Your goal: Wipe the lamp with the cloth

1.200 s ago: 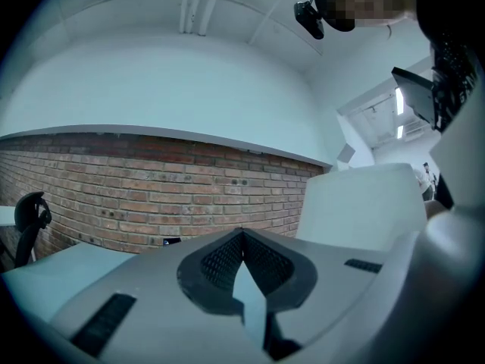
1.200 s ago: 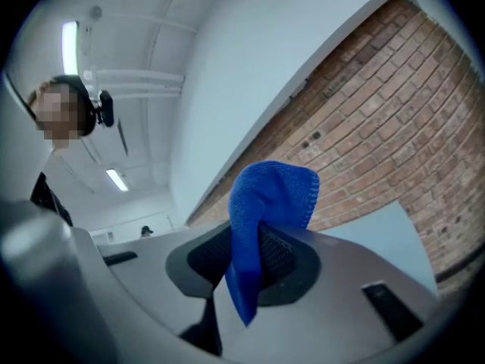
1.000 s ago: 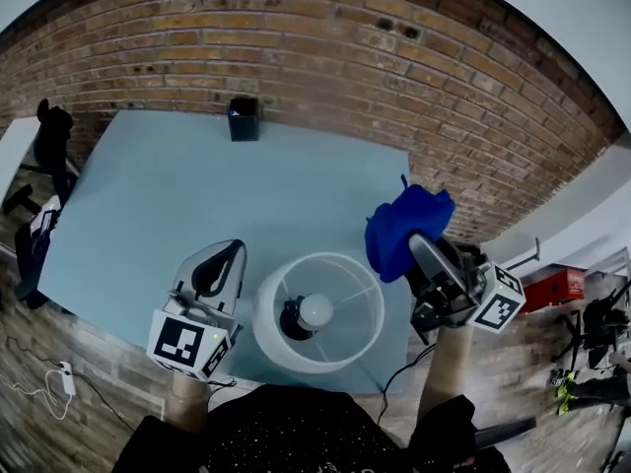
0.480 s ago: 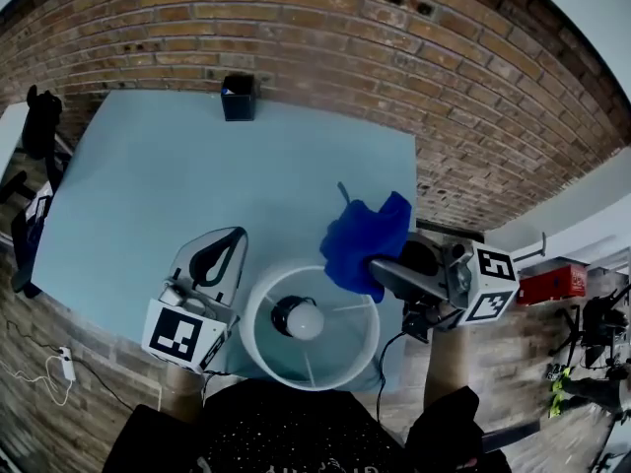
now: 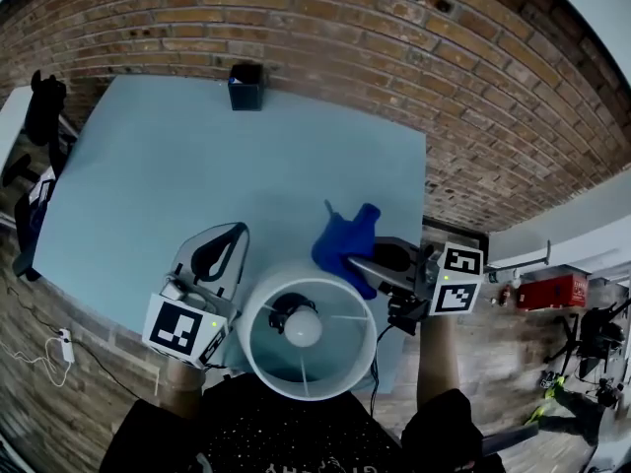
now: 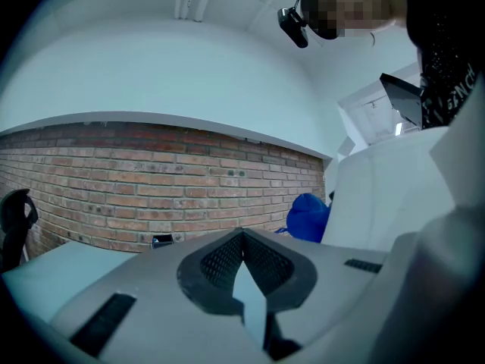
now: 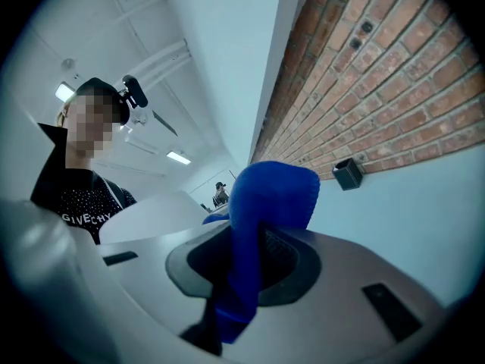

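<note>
A white lamp shade (image 5: 308, 335) with its bulb (image 5: 303, 328) stands at the near edge of the pale blue table (image 5: 197, 166). A blue cloth (image 5: 345, 244) bunches at the shade's far right rim, and my right gripper (image 5: 357, 261) is shut on it. From the right gripper view the cloth (image 7: 265, 203) sticks up between the shut jaws of that gripper (image 7: 254, 241), with the shade (image 7: 151, 211) to its left. My left gripper (image 5: 225, 239) rests just left of the shade, shut and holding nothing. Its own view has the left gripper (image 6: 242, 237), the cloth (image 6: 307, 217) and the shade (image 6: 379, 196).
A small black box (image 5: 245, 86) stands at the table's far edge against the brick wall (image 5: 394, 47). The lamp's dark cable (image 5: 378, 387) hangs off the near edge. The table's right edge runs close beside my right gripper.
My right gripper has carried the cloth left and nearer, from beside the shade's right side to its far right rim. The left gripper has barely moved.
</note>
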`<action>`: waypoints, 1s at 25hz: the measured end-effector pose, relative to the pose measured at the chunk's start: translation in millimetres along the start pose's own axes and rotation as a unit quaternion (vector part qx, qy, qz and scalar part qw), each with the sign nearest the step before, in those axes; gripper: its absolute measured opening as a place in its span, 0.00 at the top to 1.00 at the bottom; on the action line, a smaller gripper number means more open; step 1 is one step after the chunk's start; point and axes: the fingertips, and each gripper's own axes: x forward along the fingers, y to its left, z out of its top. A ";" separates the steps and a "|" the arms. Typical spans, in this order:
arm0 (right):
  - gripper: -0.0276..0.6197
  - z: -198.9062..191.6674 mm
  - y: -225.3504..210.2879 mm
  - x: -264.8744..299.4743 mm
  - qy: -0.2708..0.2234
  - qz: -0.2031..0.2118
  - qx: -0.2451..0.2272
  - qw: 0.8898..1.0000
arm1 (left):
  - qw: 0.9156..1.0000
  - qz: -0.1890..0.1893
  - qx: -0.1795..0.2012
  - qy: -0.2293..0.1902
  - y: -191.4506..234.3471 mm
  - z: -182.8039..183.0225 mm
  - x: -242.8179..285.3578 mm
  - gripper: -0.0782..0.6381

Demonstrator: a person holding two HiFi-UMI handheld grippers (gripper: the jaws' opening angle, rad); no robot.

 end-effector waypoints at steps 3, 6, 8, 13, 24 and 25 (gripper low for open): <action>0.84 -17.3 -21.9 0.2 0.020 -0.022 0.017 0.999 | 1.000 0.002 -0.002 0.007 1.8 -3.9 0.8 0.88; 0.84 -31.7 -39.6 -1.3 0.034 -0.039 0.036 0.998 | 1.000 0.003 -0.004 0.007 3.4 -3.8 1.3 0.88; 0.84 -40.0 -51.9 -3.2 0.047 -0.060 0.045 0.996 | 1.000 0.003 -0.007 0.008 3.2 -1.9 2.5 0.88; 0.84 -34.1 -58.1 -5.8 0.061 -0.079 0.042 0.994 | 1.000 0.006 -0.012 0.013 3.1 4.1 6.3 0.88; 0.84 115.1 62.7 6.9 -0.022 0.201 -0.031 0.979 | 1.000 0.002 0.009 0.013 4.9 25.7 10.9 0.88; 0.84 119.5 72.2 11.4 -0.019 0.231 -0.030 0.972 | 1.000 0.002 0.008 0.014 4.8 23.8 10.4 0.88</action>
